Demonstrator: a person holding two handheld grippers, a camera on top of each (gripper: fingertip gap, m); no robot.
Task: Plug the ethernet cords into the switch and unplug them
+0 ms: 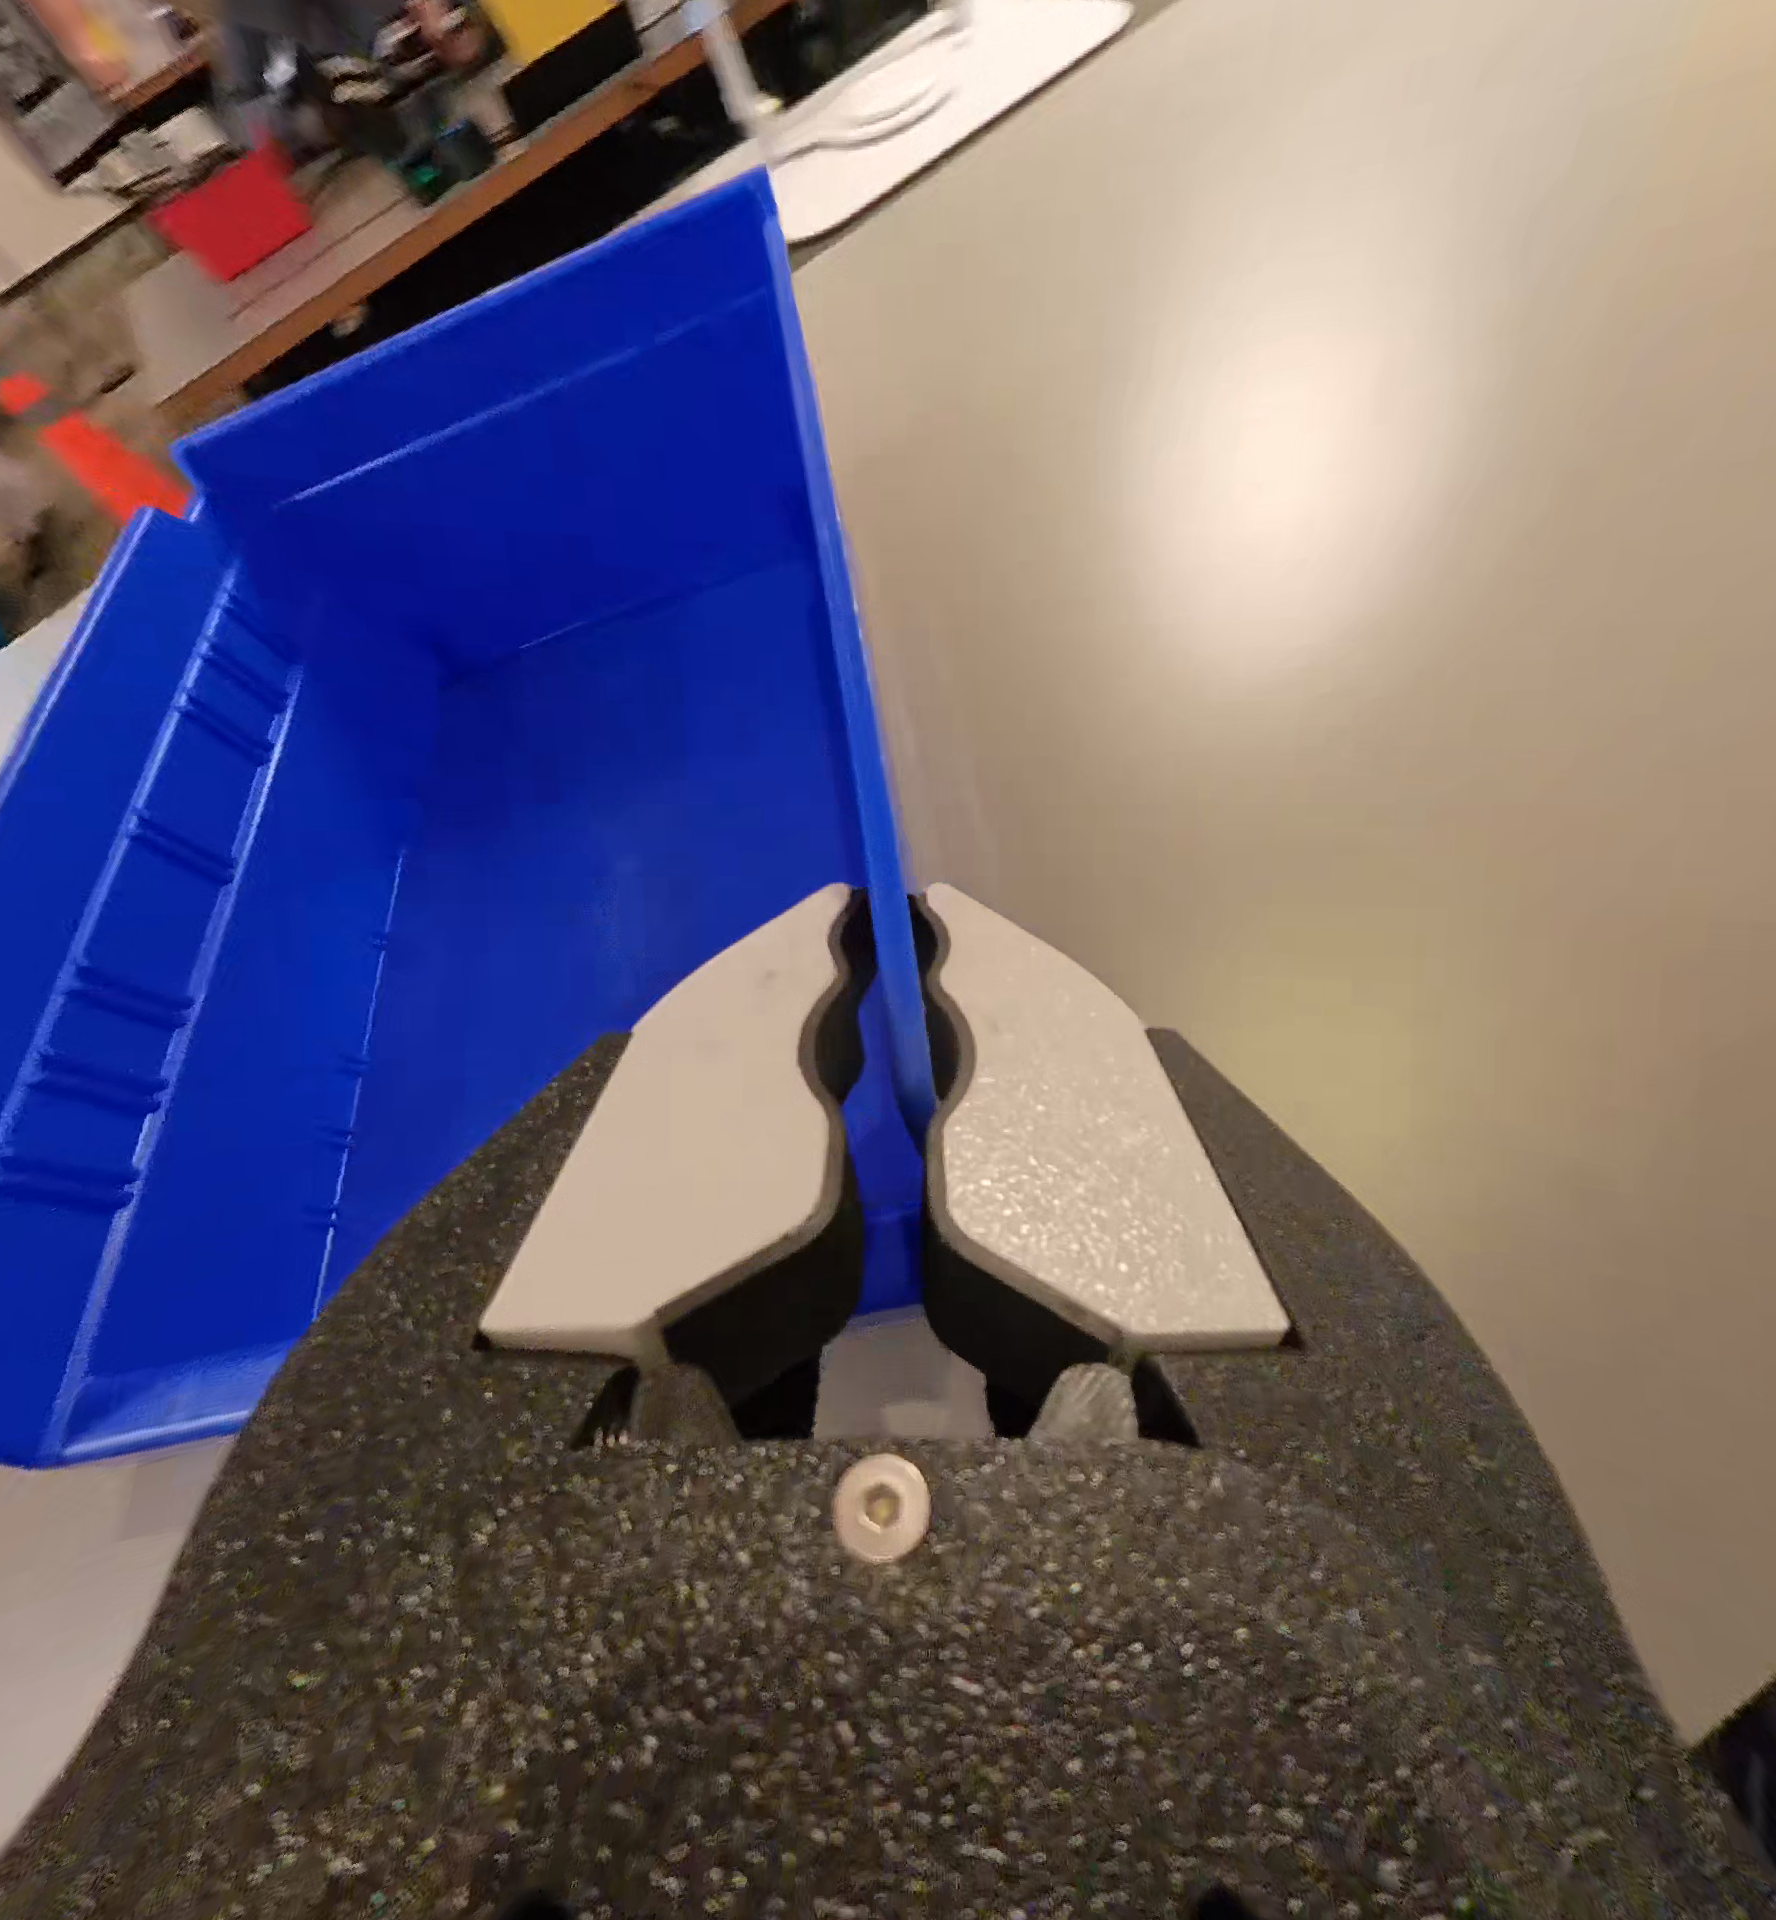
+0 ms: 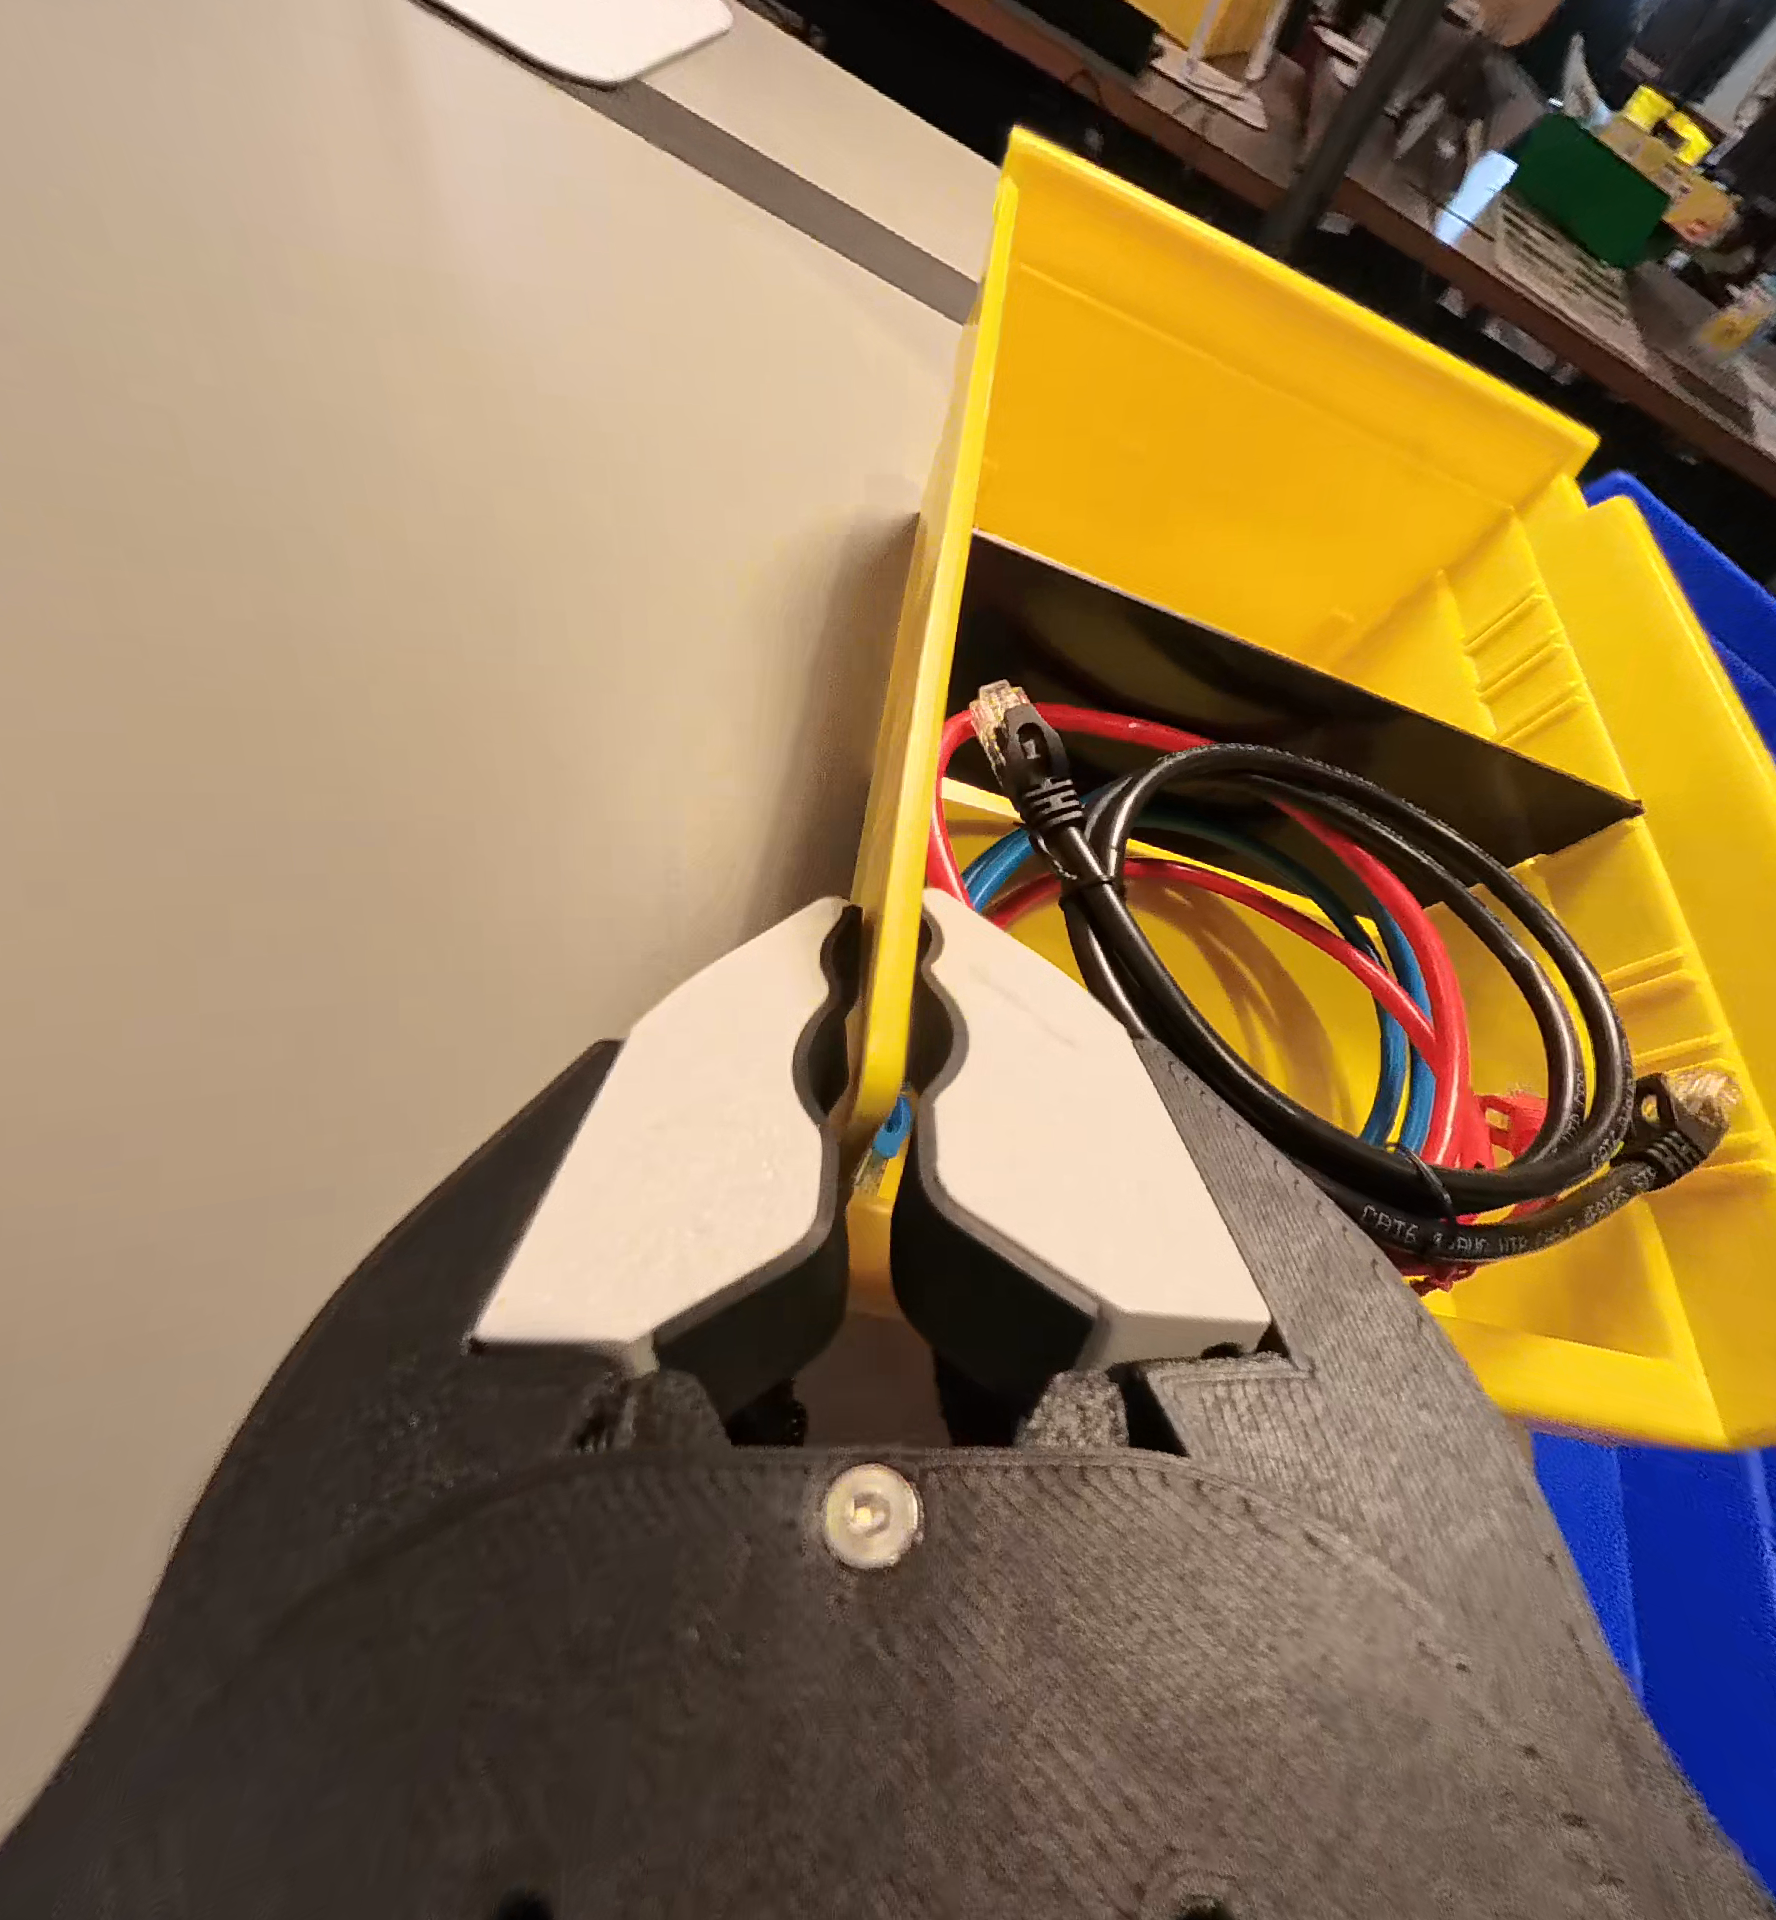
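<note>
Writing: the black cord [image 2: 1486, 997] has small pale print along its jacket near the lower coil, right of the right gripper's [image 2: 889, 920] fingers; no other labels readable.

Right gripper: pale grey fingers [image 2: 1060, 1143] w/ wavy, scalloped inner edges, set in a rough black printed body. They're nearly closed, clamped on the thin left wall of the yellow bin [image 2: 1227, 436]; wall runs away between the fingers, edge-on. Bin is smooth glossy plastic w/ ribbed right side and a black divider [image 2: 1279, 707] across it beyond the fingertips.

Cords lie coiled in the bin, right of & just past the fingertips: black, red cord [image 2: 1372, 883], blue cord [image 2: 1009, 862], loops overlapping. Black cord's near-finger plug [image 2: 1009, 727] has a clear tip pointing up and away; its other plug [image 2: 1684, 1112] lies far right, tip pointing right. A bit of blue shows low in the gap between the fingers. Blue bin [image 2: 1715, 1610] sits right of the yellow one. Switch not seen.

Left gripper [image 1: 889, 904]: same grey fingers [image 1: 718, 1132], speckled black foam-like body. Nearly closed, pinching the thin right wall of a blue bin [image 1: 510, 644], wall running straight ahead between them. Bin interior left of fingers, ribbed on its far-left side. Smooth beige table [image 1: 1383, 623] right of the fingers.
</note>
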